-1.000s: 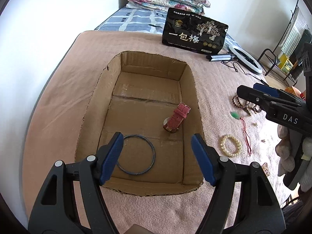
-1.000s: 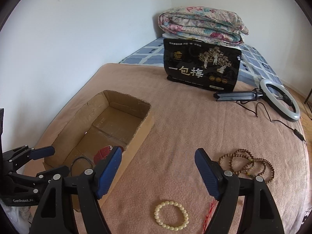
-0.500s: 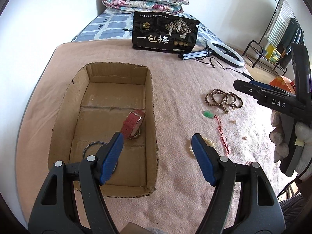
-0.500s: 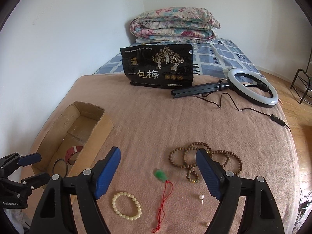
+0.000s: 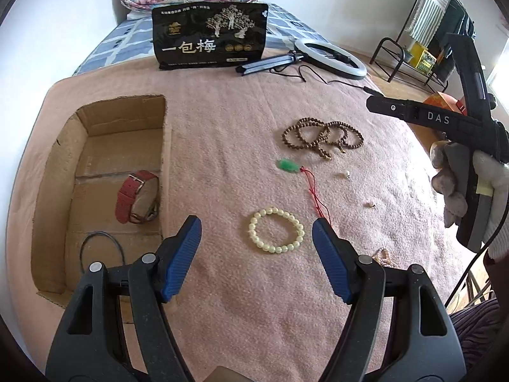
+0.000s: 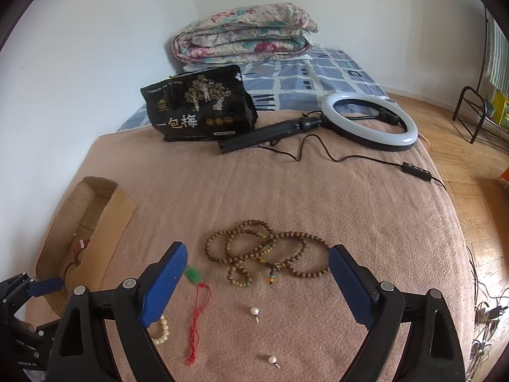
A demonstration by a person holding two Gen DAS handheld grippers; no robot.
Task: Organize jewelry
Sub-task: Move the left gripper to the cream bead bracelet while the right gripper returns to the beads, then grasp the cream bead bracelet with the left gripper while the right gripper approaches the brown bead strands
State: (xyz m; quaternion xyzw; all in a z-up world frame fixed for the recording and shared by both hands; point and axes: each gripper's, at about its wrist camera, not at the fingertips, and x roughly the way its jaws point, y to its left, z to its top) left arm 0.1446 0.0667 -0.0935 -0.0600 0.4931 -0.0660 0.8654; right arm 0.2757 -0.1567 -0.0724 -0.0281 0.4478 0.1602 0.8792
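Cardboard box (image 5: 63,172), bed's left edge: red watch (image 5: 135,195) + wire hoop inside.
Pearl bracelet (image 5: 276,230), mid-blanket, betw. left gripper (image 5: 256,258) tips; spread, empty.
Right gripper (image 6: 256,286): opening, empty, over wooden beads (image 6: 264,256).
Tip: drop straight, pinch one bead strand.

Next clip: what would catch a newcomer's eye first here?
Jewelry scattered on the pink blanket: brown beads mid-bed, a pearl bracelet before the open left gripper, a green pendant between them. At left, a cardboard box holds a red watch. The empty right gripper is opening over the beads.
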